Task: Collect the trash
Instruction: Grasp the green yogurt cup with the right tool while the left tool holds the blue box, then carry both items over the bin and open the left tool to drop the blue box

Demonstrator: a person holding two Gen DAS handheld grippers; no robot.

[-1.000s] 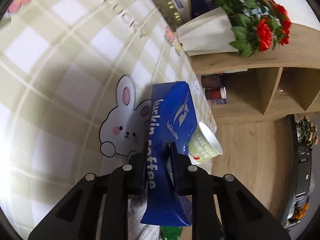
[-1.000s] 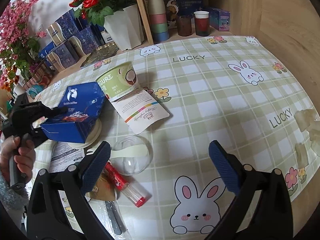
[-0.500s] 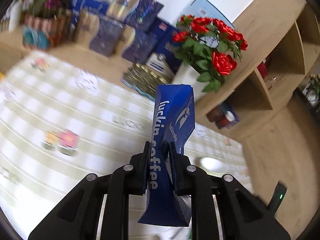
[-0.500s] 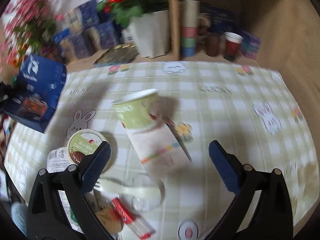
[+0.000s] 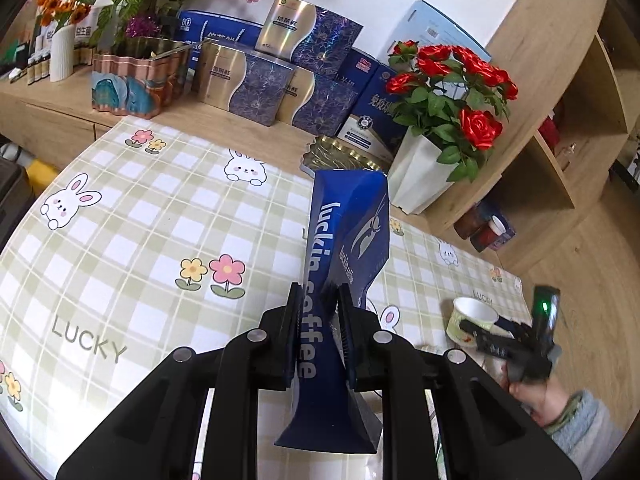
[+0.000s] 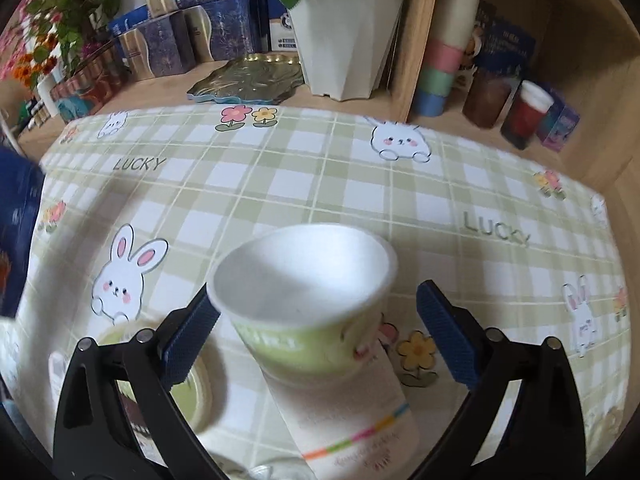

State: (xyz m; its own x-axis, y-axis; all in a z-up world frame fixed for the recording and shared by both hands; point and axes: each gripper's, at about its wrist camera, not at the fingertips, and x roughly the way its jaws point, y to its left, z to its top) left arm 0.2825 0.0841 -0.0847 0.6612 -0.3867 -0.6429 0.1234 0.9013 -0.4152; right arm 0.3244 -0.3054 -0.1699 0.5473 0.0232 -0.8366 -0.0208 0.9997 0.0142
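My left gripper [image 5: 319, 292] is shut on a blue "luckin coffee" paper bag [image 5: 348, 224] and holds it up above the checked tablecloth [image 5: 140, 240]. The bag also shows at the left edge of the right wrist view [image 6: 16, 232]. A green and white yoghurt cup [image 6: 308, 304] stands with its mouth up between the pads of my right gripper [image 6: 316, 300], whose jaws are closing. The left pad is close to the cup's rim and the right pad stands clearly apart from it. In the left wrist view, my right gripper [image 5: 492, 338] and the hand holding it sit beside the cup [image 5: 474, 318].
A white paper pouch [image 6: 352, 420] with a coloured stripe lies under the cup, and a green lid [image 6: 188, 392] lies to its left. At the back are a white flowerpot [image 6: 344, 36], a gold tray [image 6: 248, 80], stacked cups [image 6: 444, 60], jars [image 6: 524, 120] and gift boxes [image 5: 256, 84].
My left gripper lifted the blue bag off the table and swung to face the back shelf. My right gripper travelled to the yoghurt cup, which now sits between its narrowing jaws.
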